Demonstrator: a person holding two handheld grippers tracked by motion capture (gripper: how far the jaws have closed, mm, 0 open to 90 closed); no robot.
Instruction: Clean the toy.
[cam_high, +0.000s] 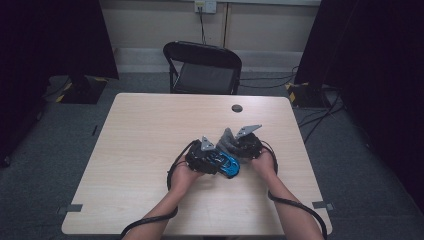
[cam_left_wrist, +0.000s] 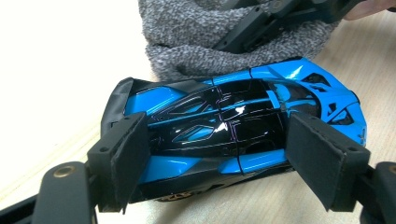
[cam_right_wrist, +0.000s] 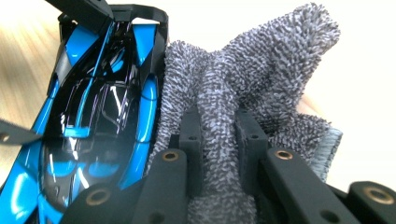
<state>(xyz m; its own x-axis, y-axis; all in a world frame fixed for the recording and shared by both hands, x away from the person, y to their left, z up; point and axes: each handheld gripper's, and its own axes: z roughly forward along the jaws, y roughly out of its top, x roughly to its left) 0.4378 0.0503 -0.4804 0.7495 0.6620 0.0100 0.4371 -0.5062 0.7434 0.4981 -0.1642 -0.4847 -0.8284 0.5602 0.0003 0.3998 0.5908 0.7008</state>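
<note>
A blue and black toy car (cam_high: 227, 164) lies on the table (cam_high: 150, 130) in front of the person's hands. My left gripper (cam_high: 219, 162) is shut on it; in the left gripper view its pads (cam_left_wrist: 133, 156) clamp the car (cam_left_wrist: 219, 126) at the tail and near the nose, and the gripper (cam_left_wrist: 224, 156) looks down on the roof. My right gripper (cam_high: 232, 146) is shut on a bunched grey cloth (cam_high: 227, 139). In the right gripper view the cloth (cam_right_wrist: 261, 70) bulges up between the jaws of this gripper (cam_right_wrist: 219, 135) and rests against the side of the car (cam_right_wrist: 102, 107).
A black folding chair (cam_high: 202, 65) stands behind the table's far edge. A round dark grommet (cam_high: 237, 108) sits in the tabletop beyond the grippers. Black cables trail from both grippers over the near edge. Dark curtains hang at left and right.
</note>
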